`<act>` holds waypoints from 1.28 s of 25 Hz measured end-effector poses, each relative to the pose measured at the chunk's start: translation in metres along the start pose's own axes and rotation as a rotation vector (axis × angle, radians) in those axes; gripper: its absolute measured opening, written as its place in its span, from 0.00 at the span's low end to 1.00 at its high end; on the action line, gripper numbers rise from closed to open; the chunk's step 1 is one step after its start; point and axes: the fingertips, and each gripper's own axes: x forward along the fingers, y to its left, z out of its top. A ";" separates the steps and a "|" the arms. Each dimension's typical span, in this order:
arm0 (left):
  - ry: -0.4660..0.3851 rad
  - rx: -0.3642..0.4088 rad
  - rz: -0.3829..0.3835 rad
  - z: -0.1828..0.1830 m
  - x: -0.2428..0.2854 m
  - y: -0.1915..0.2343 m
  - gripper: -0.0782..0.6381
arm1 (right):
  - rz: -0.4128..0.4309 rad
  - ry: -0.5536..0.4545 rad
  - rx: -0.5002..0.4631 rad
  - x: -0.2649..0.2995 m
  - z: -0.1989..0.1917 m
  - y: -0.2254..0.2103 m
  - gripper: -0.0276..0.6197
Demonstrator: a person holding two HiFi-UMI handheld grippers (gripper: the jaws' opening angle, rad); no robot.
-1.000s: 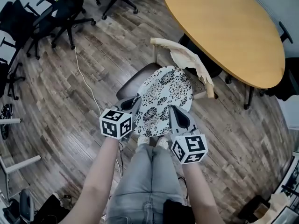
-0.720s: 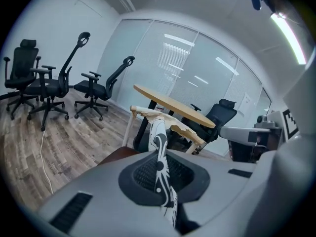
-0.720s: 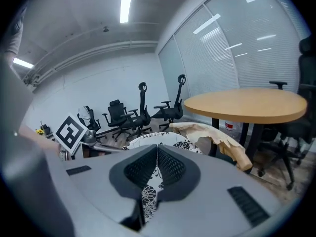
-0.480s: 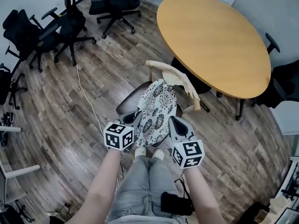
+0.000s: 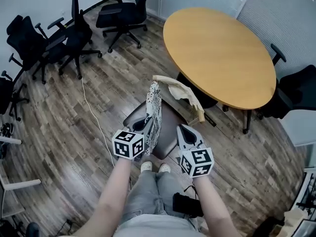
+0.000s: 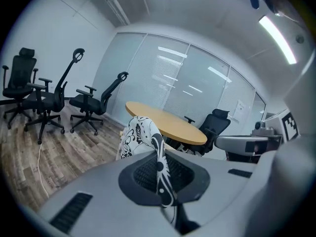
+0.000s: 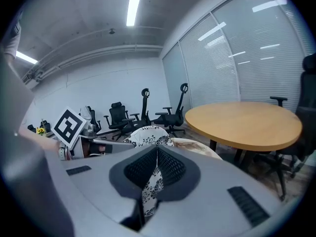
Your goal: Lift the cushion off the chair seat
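The round black-and-white floral cushion (image 5: 154, 111) stands on edge above the dark brown chair seat (image 5: 170, 130), clear of it. My left gripper (image 5: 144, 127) is shut on its near rim, and floral fabric runs between the pads in the left gripper view (image 6: 163, 181). My right gripper (image 5: 185, 132) is also shut; a strip of the cushion (image 7: 148, 135) is pinched between its pads (image 7: 154, 169). The cushion (image 6: 138, 137) rises ahead of the left jaws. The chair's beige backrest (image 5: 180, 90) is behind the cushion.
A round wooden table (image 5: 219, 53) stands just beyond the chair. Black office chairs (image 5: 123, 11) are grouped at the back left, and another one (image 5: 291, 98) is at the right. A white cable (image 5: 91, 107) runs across the wood floor. The person's legs (image 5: 153, 191) are close to the seat.
Both grippers have risen with the cushion. It has gone from lying face up over the seat to standing on edge, and the dark seat now shows.
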 end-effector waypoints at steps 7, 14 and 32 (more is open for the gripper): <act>-0.047 0.059 0.003 0.038 -0.022 -0.022 0.12 | 0.013 -0.028 -0.037 -0.013 0.033 0.016 0.08; -0.098 0.081 0.008 0.070 -0.042 -0.038 0.12 | 0.006 -0.063 -0.052 -0.020 0.070 0.023 0.08; -0.293 0.188 -0.030 0.133 -0.068 -0.091 0.12 | -0.125 -0.287 -0.145 -0.058 0.115 0.019 0.08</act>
